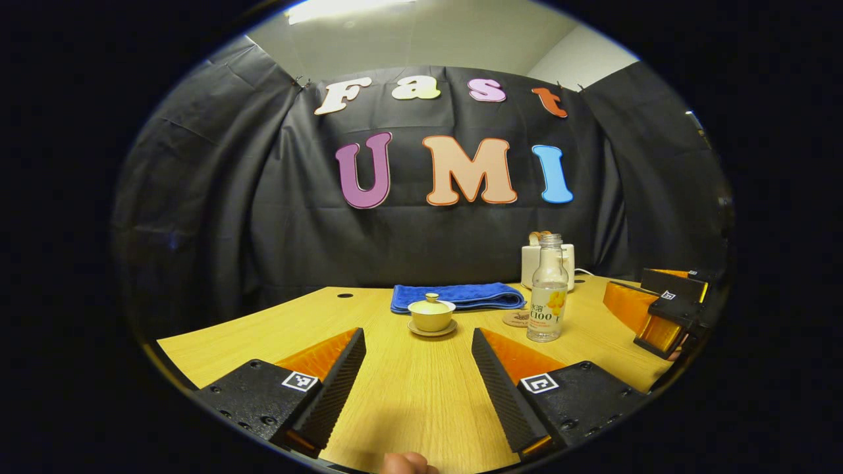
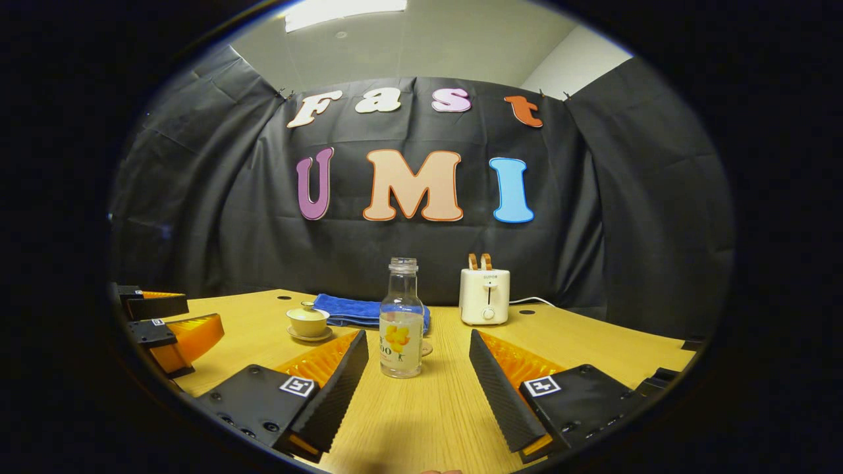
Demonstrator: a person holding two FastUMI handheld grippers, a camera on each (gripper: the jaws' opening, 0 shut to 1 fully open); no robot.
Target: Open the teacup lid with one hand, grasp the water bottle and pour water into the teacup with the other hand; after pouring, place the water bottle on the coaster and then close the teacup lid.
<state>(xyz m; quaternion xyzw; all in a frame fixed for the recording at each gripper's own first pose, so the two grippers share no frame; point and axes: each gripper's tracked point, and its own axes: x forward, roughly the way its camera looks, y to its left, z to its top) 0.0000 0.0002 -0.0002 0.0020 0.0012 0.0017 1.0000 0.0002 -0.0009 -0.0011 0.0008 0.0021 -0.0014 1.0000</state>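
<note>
teacup (image 1: 431, 315) is seen with its lid (image 1: 432, 303) on, so nothing of the task is judged done: lifting, pouring, parking on the coaster (image 1: 516, 318) and closing all remain. water bottle (image 2: 401, 318) is stood upright just right of the teacup, long axis vertical, uncapped mouth up. left gripper (image 1: 417, 368) and right gripper (image 2: 417, 368) are held wide apart, empty.

Cream lidded teacup (image 1: 431, 314) on matching saucer (image 1: 432, 331), mid light wooden table (image 1: 408, 388). Folded blue towel (image 1: 458, 296) just behind teacup. Clear glass water bottle (image 1: 548, 289) right of teacup, uncapped, upright. Round cork coaster (image 1: 516, 318) between them, just beside bottle. White toaster (image 2: 485, 296) far right, behind bottle.
</note>
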